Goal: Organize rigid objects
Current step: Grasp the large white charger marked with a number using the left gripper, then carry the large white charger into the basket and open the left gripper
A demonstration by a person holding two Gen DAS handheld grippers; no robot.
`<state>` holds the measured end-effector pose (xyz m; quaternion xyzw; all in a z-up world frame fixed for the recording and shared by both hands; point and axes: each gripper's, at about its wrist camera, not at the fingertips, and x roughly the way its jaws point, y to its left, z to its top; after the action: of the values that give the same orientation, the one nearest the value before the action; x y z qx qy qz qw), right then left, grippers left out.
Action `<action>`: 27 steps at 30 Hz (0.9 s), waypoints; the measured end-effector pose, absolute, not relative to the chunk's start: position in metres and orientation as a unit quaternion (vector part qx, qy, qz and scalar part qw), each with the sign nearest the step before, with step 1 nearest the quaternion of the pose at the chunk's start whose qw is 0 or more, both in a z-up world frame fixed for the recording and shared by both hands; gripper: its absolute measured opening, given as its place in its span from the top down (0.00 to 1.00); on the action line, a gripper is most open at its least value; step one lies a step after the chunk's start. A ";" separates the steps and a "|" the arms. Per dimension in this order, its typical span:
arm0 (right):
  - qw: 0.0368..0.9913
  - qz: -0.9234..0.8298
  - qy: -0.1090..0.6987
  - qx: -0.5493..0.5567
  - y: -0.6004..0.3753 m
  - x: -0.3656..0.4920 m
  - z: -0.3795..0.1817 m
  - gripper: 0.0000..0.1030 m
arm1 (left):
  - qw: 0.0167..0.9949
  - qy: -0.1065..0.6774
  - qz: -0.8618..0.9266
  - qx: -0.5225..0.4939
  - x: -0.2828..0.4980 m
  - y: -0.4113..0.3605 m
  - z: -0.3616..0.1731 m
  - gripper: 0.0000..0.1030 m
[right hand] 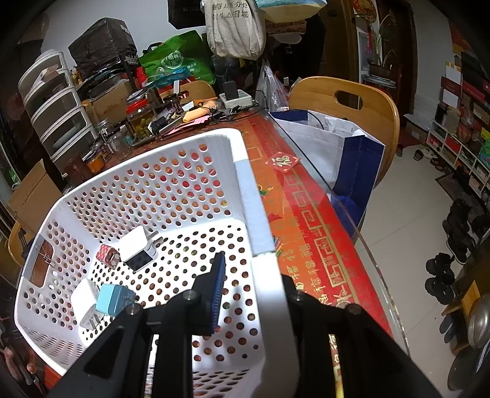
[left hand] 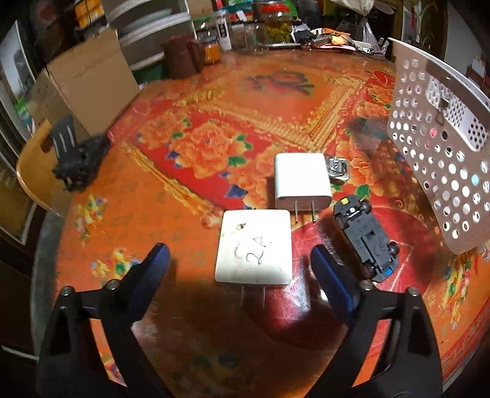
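Note:
In the left wrist view, a white charger marked "2A" (left hand: 253, 246) lies on the floral tablecloth between the fingers of my open left gripper (left hand: 240, 263). A second white charger (left hand: 301, 180) lies just beyond it, with a small metal piece (left hand: 337, 167) at its far right. A black toy car (left hand: 366, 237) lies upside down to the right. The white perforated basket (left hand: 441, 153) is tilted at the right. In the right wrist view, my right gripper (right hand: 248, 294) is shut on the basket's rim (right hand: 266, 275). Inside lie a white-and-black charger (right hand: 137, 246), a red patterned one (right hand: 107, 256), a blue one (right hand: 114, 299) and a white one (right hand: 85, 301).
Jars (left hand: 277, 24), a brown pitcher (left hand: 180, 55) and clutter line the table's far edge. A cardboard box (left hand: 88, 76) and a black stand (left hand: 78, 159) sit at the left. A wooden chair (right hand: 346, 101) with a blue-white bag (right hand: 346, 147) stands beyond the glass table edge.

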<state>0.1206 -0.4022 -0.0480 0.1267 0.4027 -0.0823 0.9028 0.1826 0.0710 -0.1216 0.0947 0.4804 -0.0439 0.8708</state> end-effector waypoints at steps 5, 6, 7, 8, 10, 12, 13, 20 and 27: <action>0.902 -0.084 0.405 0.123 -0.401 0.121 -0.048 0.78 | 0.868 0.490 -0.073 0.042 0.190 0.081 -0.122 0.48; 0.902 -0.084 0.405 0.123 -0.401 0.121 -0.047 0.78 | 0.866 0.492 -0.083 0.033 0.190 0.081 -0.121 0.59; 0.902 -0.084 0.405 0.124 -0.401 0.121 -0.047 0.78 | 0.866 0.492 -0.080 0.035 0.190 0.080 -0.120 0.59; 0.902 -0.085 0.404 0.124 -0.401 0.121 -0.048 0.78 | 0.868 0.489 -0.075 0.039 0.189 0.078 -0.119 0.59; 0.902 -0.085 0.404 0.124 -0.400 0.121 -0.047 0.78 | 0.873 0.482 -0.065 0.043 0.185 0.077 -0.119 0.59; 0.902 -0.085 0.405 0.123 -0.400 0.122 -0.047 0.78 | 0.879 0.473 -0.057 0.039 0.181 0.079 -0.115 0.59; 0.902 -0.085 0.405 0.122 -0.400 0.121 -0.047 0.78 | 0.886 0.460 -0.040 0.044 0.177 0.081 -0.111 0.59; 0.902 -0.084 0.404 0.122 -0.401 0.122 -0.047 0.78 | 0.918 0.387 0.011 0.088 0.154 0.078 -0.066 0.59; 0.902 -0.080 0.406 0.120 -0.400 0.123 -0.047 0.78 | 0.932 0.348 0.005 0.100 0.144 0.062 -0.017 0.59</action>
<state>0.1229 -0.3999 -0.0472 0.1198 0.4064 -0.0803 0.9022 0.1439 0.0620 -0.0170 0.0997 0.3479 0.0046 0.9322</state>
